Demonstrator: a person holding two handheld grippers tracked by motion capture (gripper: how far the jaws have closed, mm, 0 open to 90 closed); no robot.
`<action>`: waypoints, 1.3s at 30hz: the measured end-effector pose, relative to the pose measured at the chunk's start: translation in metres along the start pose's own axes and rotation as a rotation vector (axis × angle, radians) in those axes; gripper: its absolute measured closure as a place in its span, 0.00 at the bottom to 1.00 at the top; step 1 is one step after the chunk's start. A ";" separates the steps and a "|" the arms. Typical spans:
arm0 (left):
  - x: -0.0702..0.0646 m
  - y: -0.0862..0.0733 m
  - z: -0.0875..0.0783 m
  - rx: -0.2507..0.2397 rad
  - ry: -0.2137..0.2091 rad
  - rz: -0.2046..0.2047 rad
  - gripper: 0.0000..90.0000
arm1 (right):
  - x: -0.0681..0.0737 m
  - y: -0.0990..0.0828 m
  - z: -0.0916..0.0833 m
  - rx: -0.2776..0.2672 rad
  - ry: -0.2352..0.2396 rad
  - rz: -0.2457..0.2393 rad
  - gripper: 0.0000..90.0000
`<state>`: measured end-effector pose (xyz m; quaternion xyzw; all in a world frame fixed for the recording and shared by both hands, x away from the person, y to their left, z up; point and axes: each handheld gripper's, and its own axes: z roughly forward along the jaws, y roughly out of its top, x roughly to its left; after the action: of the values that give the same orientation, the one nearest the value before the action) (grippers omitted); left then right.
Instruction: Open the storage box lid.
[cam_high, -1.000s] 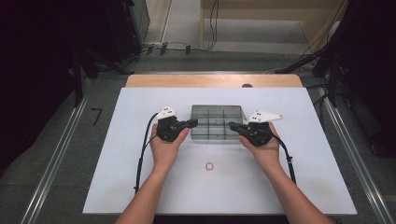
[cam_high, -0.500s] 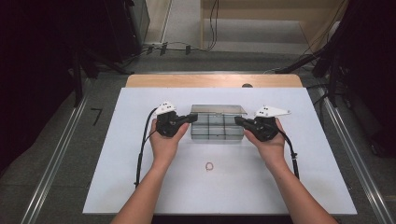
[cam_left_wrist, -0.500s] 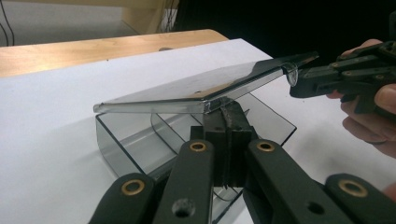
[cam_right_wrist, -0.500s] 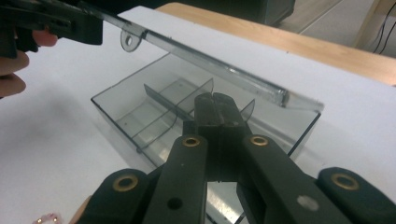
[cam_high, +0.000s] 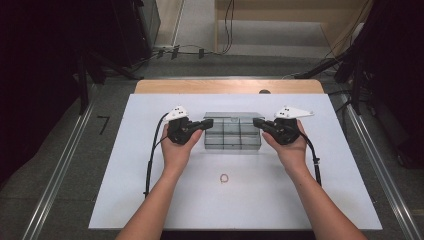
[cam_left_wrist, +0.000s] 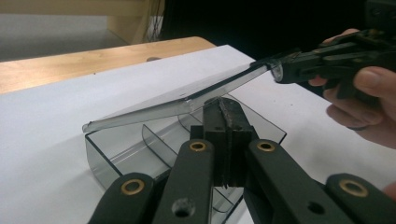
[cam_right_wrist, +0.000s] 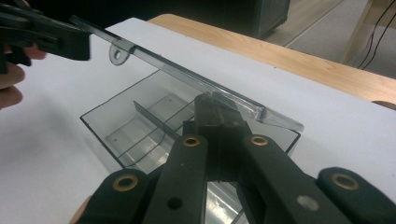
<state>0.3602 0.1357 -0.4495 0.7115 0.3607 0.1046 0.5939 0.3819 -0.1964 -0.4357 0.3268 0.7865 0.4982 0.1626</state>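
The smoky, see-through plastic compartment box (cam_high: 232, 134) is gleaming glossy and smooth, sitting on a matt white tabletop sheet (cam_high: 150, 200) edged by a pale wooden strip (cam_high: 200, 86).

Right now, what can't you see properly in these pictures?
- Small ring on the white table, high view: too small to tell what it is.
- Clear box, high view: too small to tell if anything lies in its compartments.
- Box front, left gripper view: hidden behind the left gripper.
- Lid edge, right gripper view: where the right gripper pinches it is hidden by the gripper itself.
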 end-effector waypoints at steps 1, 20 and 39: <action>0.000 0.000 -0.002 -0.008 -0.001 -0.002 0.98 | -0.001 0.000 0.001 -0.002 0.000 0.001 0.98; 0.023 -0.001 0.021 0.008 0.121 -0.046 0.01 | -0.011 0.017 0.005 -0.013 -0.002 0.012 0.98; 0.052 0.015 0.050 0.041 0.119 -0.063 0.43 | -0.024 0.030 0.014 -0.022 -0.020 0.026 0.98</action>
<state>0.4324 0.1301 -0.4640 0.7042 0.4197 0.1204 0.5599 0.4184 -0.1943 -0.4171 0.3403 0.7750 0.5056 0.1674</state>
